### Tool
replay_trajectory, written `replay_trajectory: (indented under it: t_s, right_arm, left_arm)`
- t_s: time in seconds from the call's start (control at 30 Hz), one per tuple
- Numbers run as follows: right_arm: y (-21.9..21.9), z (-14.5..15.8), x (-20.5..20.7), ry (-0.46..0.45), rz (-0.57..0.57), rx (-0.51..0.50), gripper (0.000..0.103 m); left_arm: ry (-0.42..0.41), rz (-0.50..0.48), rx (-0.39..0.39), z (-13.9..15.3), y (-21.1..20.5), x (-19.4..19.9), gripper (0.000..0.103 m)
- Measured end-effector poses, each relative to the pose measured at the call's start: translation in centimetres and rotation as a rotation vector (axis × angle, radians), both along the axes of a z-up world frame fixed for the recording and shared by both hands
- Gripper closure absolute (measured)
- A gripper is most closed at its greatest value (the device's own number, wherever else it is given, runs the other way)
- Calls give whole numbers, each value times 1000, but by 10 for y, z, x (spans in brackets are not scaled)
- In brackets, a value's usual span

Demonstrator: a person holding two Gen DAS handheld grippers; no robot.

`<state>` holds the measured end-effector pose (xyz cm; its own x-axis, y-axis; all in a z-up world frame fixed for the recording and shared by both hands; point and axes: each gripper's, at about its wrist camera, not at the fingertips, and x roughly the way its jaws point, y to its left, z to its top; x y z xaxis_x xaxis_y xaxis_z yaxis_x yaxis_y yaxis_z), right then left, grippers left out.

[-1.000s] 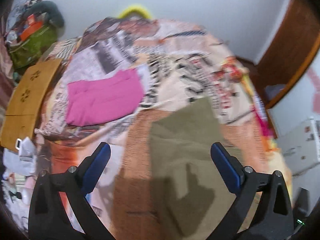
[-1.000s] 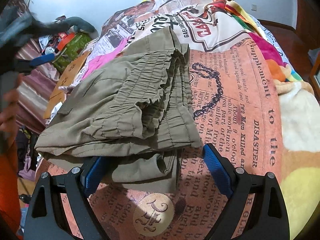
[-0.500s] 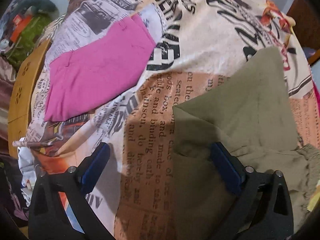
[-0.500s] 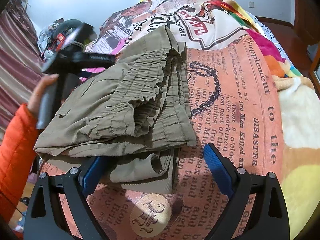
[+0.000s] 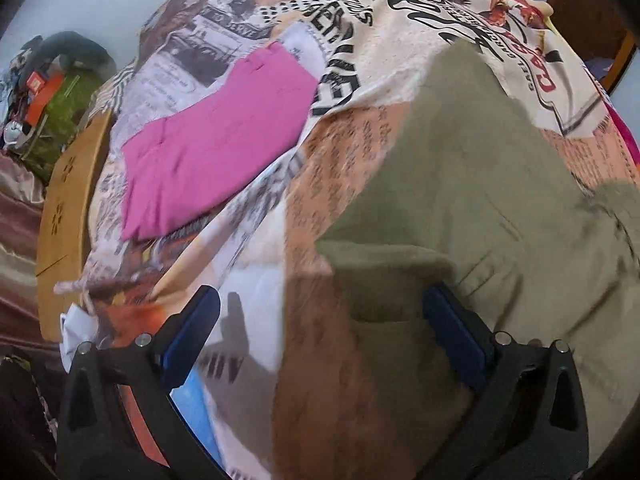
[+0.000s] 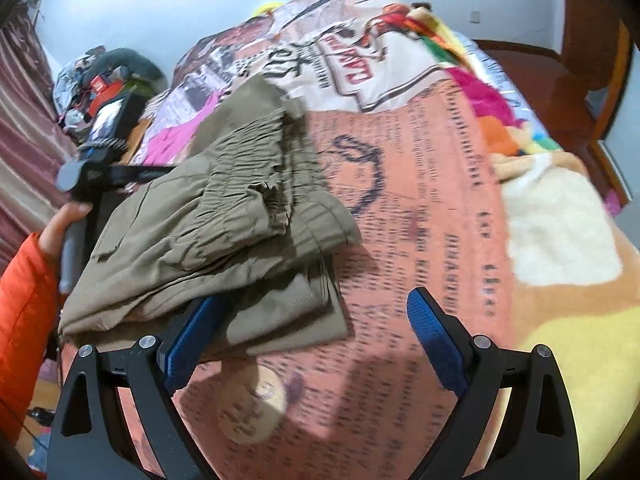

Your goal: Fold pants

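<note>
— Where are we with the olive pants [image 6: 208,236]?
— Bundled on the bed [image 6: 440,208]. Our left tongs [image 5: 320,328] have swung in over their near edge, spread apart, holding nothing.
— And our right tongs [image 6: 308,332]?
— Apart too, at the lower corner; we're probably about to fold again.

Pants [image 5: 480,184] run off right edge in left wrist view; lower part behind right finger [image 5: 456,332] of left tool. Blanket [image 6: 432,216] print smeared by motion blur, small text unreadable. In right wrist view, pants' near corner hidden behind left finger [image 6: 192,336] of right tool. Clutter [image 6: 96,84] by wall too blurred to identify. Sleeve [image 6: 24,296] cut off at left edge.
</note>
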<state>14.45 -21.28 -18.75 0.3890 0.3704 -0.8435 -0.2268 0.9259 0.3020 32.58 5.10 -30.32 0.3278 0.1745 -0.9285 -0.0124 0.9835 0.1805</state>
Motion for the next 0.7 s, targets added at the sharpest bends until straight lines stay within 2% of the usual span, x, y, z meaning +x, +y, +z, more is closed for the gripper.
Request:
replay_trajectory:
  t_s: [0.13,0.27,0.43,0.57,0.6,0.67,0.7]
  right_arm:
    - [-18,14,-3,-38,-54,10,10]
    - [-24,28,-4,-84,-84,21,10]
    - [-7,39,1,-134,-39,24,10]
    - [12,24,12,-112,24,53,11]
    - [16,14,18,-80,29,63,12]
    - [22,-4,25,-17,40,61,26]
    - [22,-11,25,6,44,76,36]
  left_arm:
    - [-22,12,-4,12,15,-33,0]
    - [-11,66,-137,20,30,-75,0]
    - [-42,90,-227,23,30,-111,0]
    - [-40,103,-259,23,35,-113,0]
    - [-37,104,-257,24,37,-113,0]
    - [-46,111,-239,26,42,-115,0]
    - [-58,118,-218,27,44,-116,0]
